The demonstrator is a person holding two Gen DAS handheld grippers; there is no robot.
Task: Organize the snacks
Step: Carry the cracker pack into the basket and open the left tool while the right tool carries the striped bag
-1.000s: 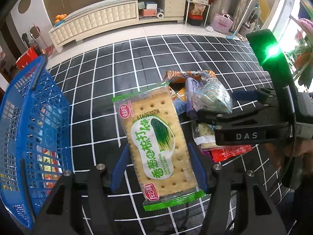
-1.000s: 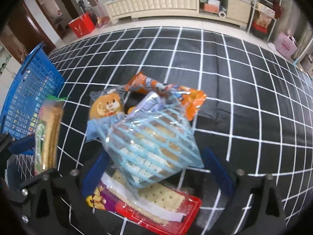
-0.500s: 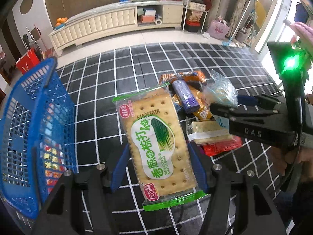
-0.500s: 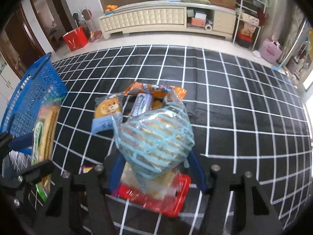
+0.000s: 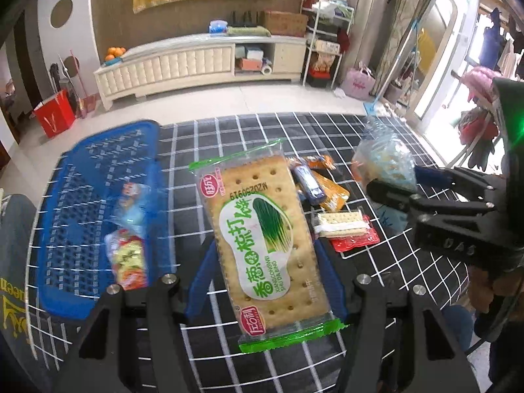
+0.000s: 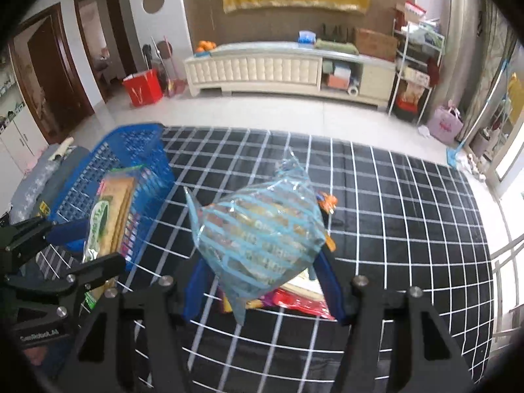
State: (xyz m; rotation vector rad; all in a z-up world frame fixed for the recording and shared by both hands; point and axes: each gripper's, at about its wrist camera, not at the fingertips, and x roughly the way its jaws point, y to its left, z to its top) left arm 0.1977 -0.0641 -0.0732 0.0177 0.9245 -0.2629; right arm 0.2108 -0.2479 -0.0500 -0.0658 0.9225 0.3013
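A cracker pack (image 5: pixel 267 239) is pinched flat between the blue pads of the left gripper (image 5: pixel 265 271) and held above the mat (image 5: pixel 229 131), beside the basket (image 5: pixel 98 203). From the right wrist view the same pack (image 6: pixel 109 213) is seen edge-on, its lower end hidden by the left gripper (image 6: pixel 75 249). A striped bag (image 6: pixel 258 239) is clamped in the right gripper (image 6: pixel 262 281), lifted off the mat (image 6: pixel 393 213); contents are blurred behind the film. In the left view this bag (image 5: pixel 384 167) is partly covered by the right gripper (image 5: pixel 402 183). The basket (image 6: pixel 131 154) is motion-smeared in the left view; packets inside (image 5: pixel 127 255) cannot be read. Left on the mat: a red-tray cracker pack (image 5: pixel 344 229), an orange pack (image 5: pixel 330 190) and a purple bar (image 5: pixel 309 185), mostly hidden under the bag in the right view, where only a red edge (image 6: pixel 301 304) shows
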